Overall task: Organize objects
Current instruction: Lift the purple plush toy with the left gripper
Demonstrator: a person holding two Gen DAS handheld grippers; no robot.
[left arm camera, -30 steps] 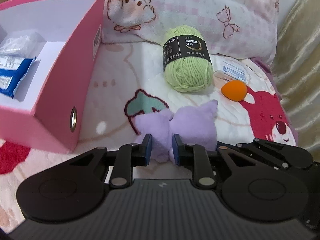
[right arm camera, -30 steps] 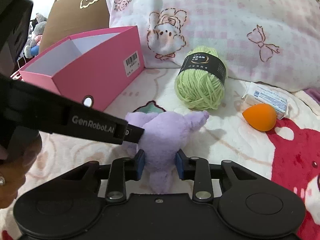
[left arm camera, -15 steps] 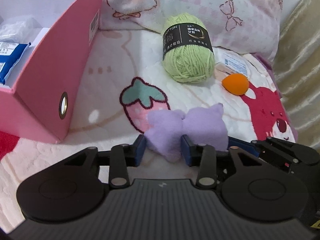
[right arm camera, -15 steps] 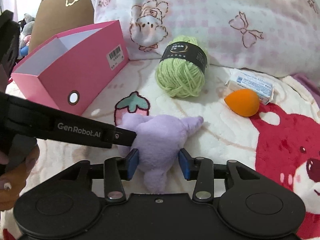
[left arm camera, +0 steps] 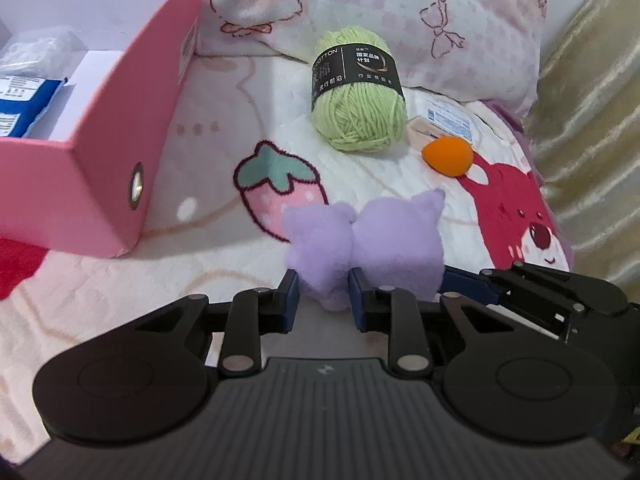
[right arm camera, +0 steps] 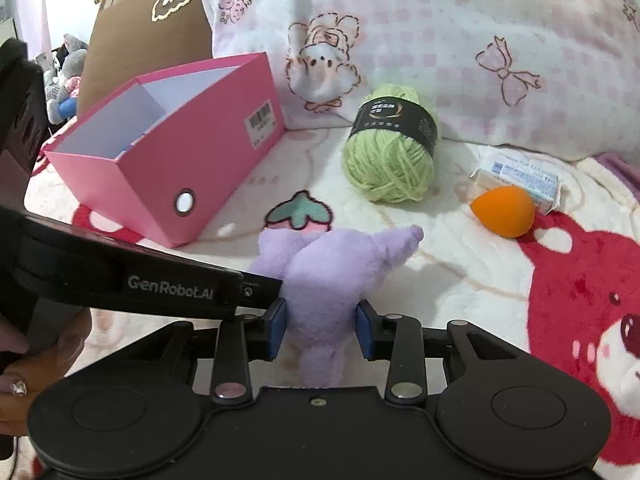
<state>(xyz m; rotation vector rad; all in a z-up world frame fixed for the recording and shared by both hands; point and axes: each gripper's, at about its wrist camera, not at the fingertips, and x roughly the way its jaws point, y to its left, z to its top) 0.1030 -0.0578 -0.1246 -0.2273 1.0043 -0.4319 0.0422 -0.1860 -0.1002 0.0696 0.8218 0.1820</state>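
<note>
Both tongs [left arm camera: 322, 296] [right arm camera: 321, 330] closing on purple plush [right arm camera: 324, 276]

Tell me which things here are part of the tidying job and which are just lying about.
Job:
purple plush toy, between both grippers' closing jaws: left gripper, right gripper
pink box, already holding packets
green yarn ball
orange sponge
wrapped packet

Lying about:
pillow
cartoon blanket
brown cardboard box
</note>
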